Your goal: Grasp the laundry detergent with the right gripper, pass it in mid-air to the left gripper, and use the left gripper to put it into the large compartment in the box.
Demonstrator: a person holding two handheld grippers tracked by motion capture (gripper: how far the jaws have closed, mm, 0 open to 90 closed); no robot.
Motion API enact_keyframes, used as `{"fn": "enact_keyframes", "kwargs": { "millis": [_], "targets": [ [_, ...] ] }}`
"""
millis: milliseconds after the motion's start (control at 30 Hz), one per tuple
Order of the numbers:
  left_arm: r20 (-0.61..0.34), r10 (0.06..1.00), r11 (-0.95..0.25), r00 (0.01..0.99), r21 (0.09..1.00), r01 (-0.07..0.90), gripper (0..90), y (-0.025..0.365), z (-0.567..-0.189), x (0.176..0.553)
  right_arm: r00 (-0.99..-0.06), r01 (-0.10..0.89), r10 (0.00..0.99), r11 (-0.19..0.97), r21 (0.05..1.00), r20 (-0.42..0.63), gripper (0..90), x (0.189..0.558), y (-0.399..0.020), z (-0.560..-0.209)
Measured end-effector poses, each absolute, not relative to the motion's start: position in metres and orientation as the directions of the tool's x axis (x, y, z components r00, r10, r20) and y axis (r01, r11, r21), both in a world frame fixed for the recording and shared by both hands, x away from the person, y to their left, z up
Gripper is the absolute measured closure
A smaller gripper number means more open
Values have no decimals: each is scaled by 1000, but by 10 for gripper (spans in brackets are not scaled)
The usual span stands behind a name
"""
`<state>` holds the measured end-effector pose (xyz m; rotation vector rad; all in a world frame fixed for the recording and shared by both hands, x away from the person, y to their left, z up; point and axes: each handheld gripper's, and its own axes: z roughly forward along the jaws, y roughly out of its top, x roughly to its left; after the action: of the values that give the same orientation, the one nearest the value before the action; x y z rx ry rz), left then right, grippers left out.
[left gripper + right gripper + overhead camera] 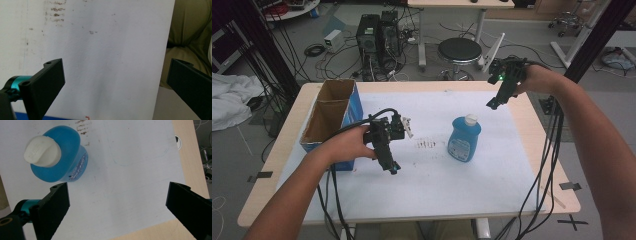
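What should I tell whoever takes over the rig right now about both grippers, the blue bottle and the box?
Left gripper: open, holds nothing, low over the white sheet beside the cardboard box.
Right gripper: open, holds nothing, raised above the far right part of the sheet, camera looking down on the bottle.
Blue bottle: upright mid-sheet, white cap on, untouched, apart from both grippers.
Box: open-topped at the table's left edge; nothing is visible inside from the high view.
Done: nothing gripped so far.
Left: probably bring the right gripper down and close on the bottle.
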<state>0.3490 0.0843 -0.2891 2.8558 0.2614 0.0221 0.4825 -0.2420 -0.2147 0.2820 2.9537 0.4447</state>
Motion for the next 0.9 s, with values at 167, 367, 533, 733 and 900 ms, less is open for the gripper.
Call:
{"fn": "enact_keyframes", "kwargs": {
  "millis": [167,367,533,733,900],
  "targets": [
    [-8,179,-948,984,267,175,16,86,-291,348,-969,176,219,938,300,-116,42,477,-247,-214],
    [-8,181,-946,984,271,176,17,86,-292,347,-964,196,239,934,299,-115,42,471,-260,-220],
    [-8,182,-945,983,273,177,17,87,-292,347,-962,206,250,930,304,-112,42,463,-271,-225],
    [-8,182,-945,983,275,178,17,89,-293,347,-953,246,288,918,310,-94,42,452,-284,-236],
    [-6,179,-946,984,273,174,17,89,-294,346,-935,312,348,894,321,-62,42,446,-291,-245]
  ]
}}
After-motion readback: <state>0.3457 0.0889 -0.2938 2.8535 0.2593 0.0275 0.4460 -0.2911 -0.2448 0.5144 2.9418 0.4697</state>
